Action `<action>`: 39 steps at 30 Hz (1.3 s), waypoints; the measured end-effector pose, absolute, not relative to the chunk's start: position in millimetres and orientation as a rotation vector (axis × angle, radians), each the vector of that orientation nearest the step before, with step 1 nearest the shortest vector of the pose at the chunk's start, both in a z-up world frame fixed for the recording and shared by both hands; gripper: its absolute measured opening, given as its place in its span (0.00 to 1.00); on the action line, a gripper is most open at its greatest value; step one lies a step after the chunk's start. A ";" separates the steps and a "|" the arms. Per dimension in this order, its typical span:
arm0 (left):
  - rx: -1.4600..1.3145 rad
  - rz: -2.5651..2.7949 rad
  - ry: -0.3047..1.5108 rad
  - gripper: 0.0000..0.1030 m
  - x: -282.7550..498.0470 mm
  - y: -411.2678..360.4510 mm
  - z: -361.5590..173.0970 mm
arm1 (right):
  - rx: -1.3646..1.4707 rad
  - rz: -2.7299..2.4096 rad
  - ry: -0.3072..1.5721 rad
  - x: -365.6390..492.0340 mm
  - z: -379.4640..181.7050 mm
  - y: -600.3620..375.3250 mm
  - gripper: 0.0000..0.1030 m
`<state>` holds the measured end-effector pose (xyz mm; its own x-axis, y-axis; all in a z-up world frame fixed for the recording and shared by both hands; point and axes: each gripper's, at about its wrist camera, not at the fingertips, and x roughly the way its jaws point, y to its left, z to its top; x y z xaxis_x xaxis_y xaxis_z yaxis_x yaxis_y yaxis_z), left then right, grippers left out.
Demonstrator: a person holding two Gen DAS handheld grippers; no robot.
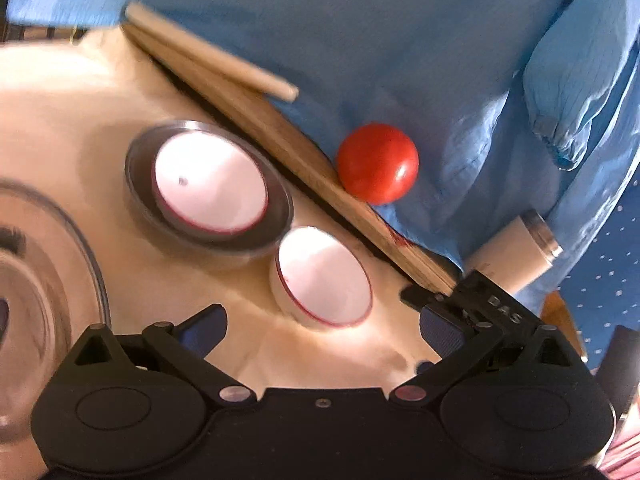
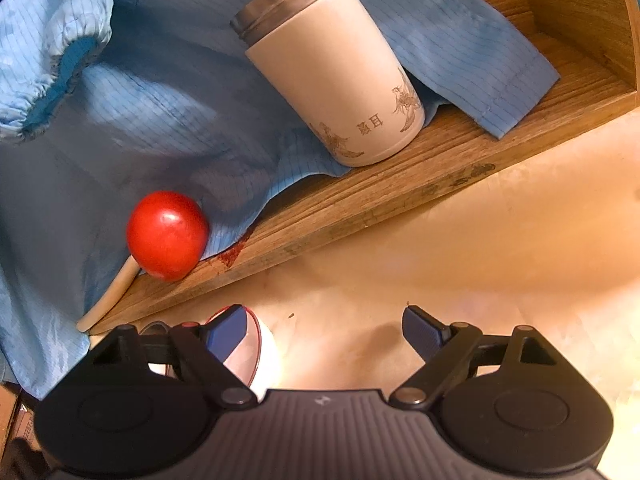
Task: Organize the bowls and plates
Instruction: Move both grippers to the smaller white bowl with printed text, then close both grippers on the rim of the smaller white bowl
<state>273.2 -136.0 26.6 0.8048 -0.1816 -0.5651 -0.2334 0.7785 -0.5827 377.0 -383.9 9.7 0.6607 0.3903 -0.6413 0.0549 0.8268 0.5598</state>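
Left gripper (image 1: 322,330) spread wide over the table (image 1: 80,92), holding nothing, a white bowl (image 1: 324,276) just ahead of its fingers. A second bowl (image 1: 210,182) sits inside a metal dish (image 1: 138,184) beside it. Right gripper (image 2: 322,332) also wide open and empty near the wooden ledge (image 2: 360,196).

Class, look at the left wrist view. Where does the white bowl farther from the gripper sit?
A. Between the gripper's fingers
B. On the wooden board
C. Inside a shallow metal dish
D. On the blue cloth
C: the far white bowl sits within the ring of a shallow metal dish, while the near white bowl stands on the table alone, ahead of the open left gripper.
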 end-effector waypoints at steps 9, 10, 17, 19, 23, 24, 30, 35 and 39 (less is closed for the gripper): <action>-0.857 0.086 0.686 0.98 289.3 -133.5 11.5 | 0.586 0.199 0.856 380.1 5.5 -382.4 0.80; -0.875 0.100 0.685 0.96 292.1 -133.5 9.6 | 0.583 0.198 0.858 380.3 5.4 -381.7 0.80; -0.908 0.140 0.681 0.86 299.5 -136.9 1.0 | 0.579 0.218 0.856 381.3 4.1 -375.2 0.76; -0.901 0.148 0.662 0.81 298.9 -136.2 0.6 | 0.572 0.226 0.856 381.5 4.3 -372.6 0.72; -0.898 0.133 0.671 0.56 303.0 -134.0 -2.3 | 0.556 0.241 0.861 382.4 3.2 -366.1 0.64; -0.898 0.134 0.680 0.54 305.1 -133.3 -3.2 | 0.555 0.244 0.861 382.5 2.9 -365.3 0.62; -0.919 0.147 0.662 0.42 304.7 -128.2 -6.6 | 0.573 0.281 0.842 381.2 3.2 -362.8 0.55; -0.922 0.162 0.658 0.31 305.3 -124.3 -9.2 | 0.557 0.311 0.844 381.7 3.1 -353.5 0.43; -0.909 0.151 0.674 0.27 307.4 -121.3 -9.0 | 0.530 0.314 0.853 381.2 2.0 -345.4 0.29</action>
